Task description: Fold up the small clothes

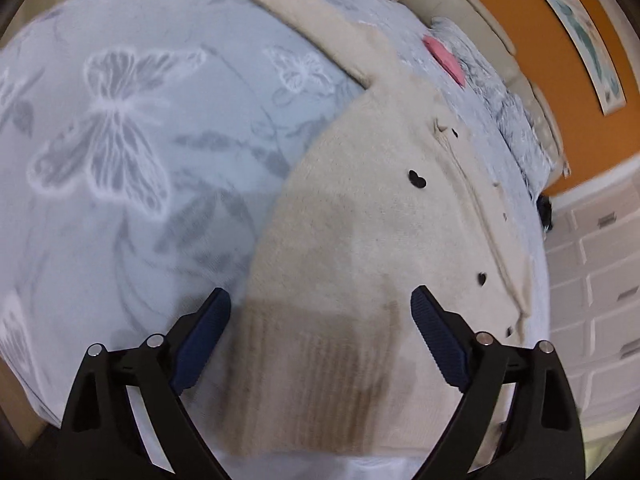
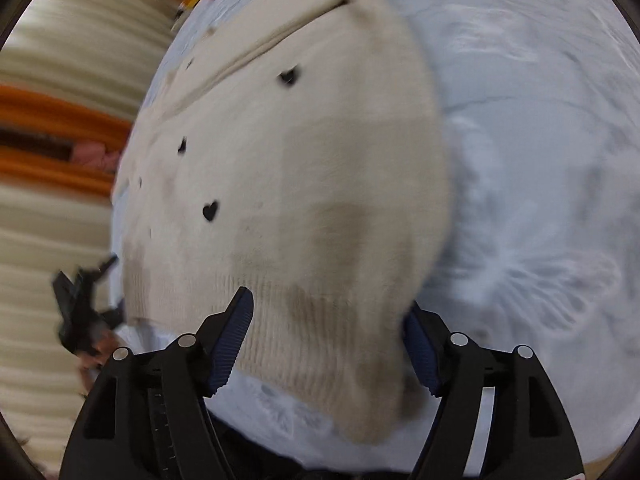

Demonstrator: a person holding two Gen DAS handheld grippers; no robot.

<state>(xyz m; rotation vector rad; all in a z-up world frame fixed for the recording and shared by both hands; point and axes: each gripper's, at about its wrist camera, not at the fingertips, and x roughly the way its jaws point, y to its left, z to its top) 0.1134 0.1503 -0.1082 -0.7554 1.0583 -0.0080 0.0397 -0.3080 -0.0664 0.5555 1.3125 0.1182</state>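
On the bed, seen from the left wrist, a cream knit cardigan point(image 1: 360, 240) lies spread flat over a pale blue bedspread point(image 1: 120, 140) printed with white and grey butterflies. Small black heart buttons point(image 1: 417, 179) run along its front edge, and one sleeve stretches away toward the far side of the bed. The left gripper point(image 1: 320, 312) hovers over the ribbed hem with its jaws wide apart; the blue-padded fingers point(image 1: 202, 340) straddle the hem's corner without pinching any cloth, the left finger over the bedspread and the right one over the knit. A pink item point(image 1: 444, 60) lies on the bedspread beyond the cardigan's neck. Further off there is an orange wall point(image 1: 532, 60) with a framed picture point(image 1: 580, 36), and white drawers point(image 1: 600, 280) stand to the right.

From the right wrist, the same cardigan point(image 2: 300, 160) fills the middle, hem nearest the camera, heart buttons point(image 2: 210, 211) showing on the left half. The right gripper point(image 2: 326, 320) also stands open, its fingers point(image 2: 232, 340) set either side of the hem's outer corner; the knit drapes over the right finger and partly hides it, yet nothing looks clamped. Off to the left, blurred, the other black gripper point(image 2: 80, 308) shows at the far end of the hem. The bedspread point(image 2: 540, 160) lies to the right, heavily blurred
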